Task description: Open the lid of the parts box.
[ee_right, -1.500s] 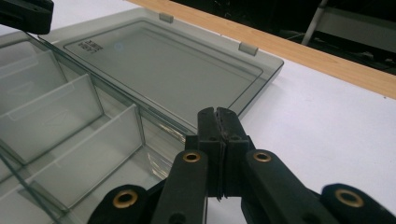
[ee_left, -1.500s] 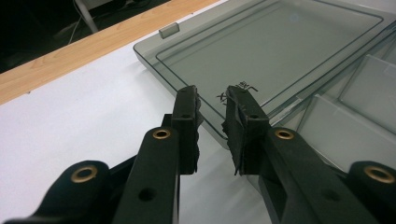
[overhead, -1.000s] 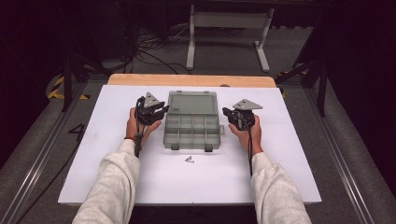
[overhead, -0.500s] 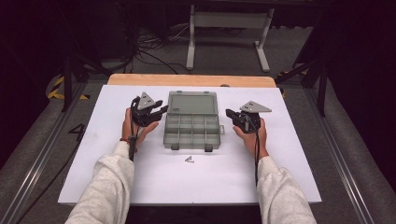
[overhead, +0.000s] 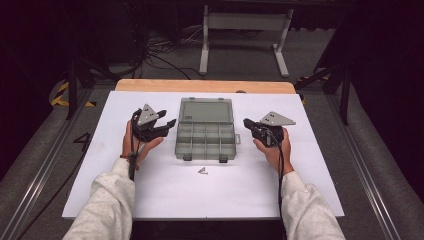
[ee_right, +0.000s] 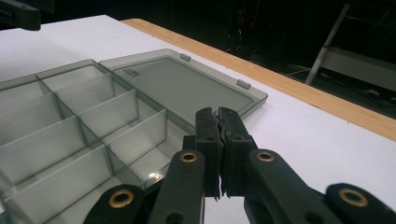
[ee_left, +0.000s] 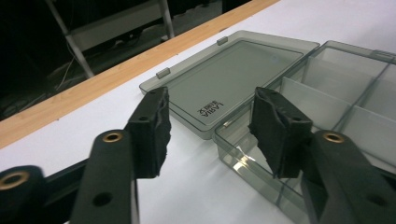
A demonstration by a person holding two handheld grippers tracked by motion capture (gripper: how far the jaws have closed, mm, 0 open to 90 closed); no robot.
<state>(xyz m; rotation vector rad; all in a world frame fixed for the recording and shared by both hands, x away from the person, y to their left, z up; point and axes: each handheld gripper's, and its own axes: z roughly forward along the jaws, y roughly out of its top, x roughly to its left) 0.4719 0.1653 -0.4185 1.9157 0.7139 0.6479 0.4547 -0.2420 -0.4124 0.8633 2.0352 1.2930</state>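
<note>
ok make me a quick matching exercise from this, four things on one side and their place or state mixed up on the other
Things:
1. left gripper
2. right gripper
3. lid
4. small screw

Places or states:
A. folded back flat on the white sheet, on the far side of the compartments
B. jaws apart, nothing between them
C. lying loose on the white sheet, nearer the person than the organizer box
D. jaws pressed together, holding nothing

Pairs: 1-B, 2-D, 3-A, 4-C

My white table top [overhead: 210,195] has a wooden edge [overhead: 205,86] at twelve o'clock. Beyond it, grey floor [overhead: 240,55] carries a white stand [overhead: 243,22] and black cables [overhead: 150,55] at eleven; the room is dark.
</note>
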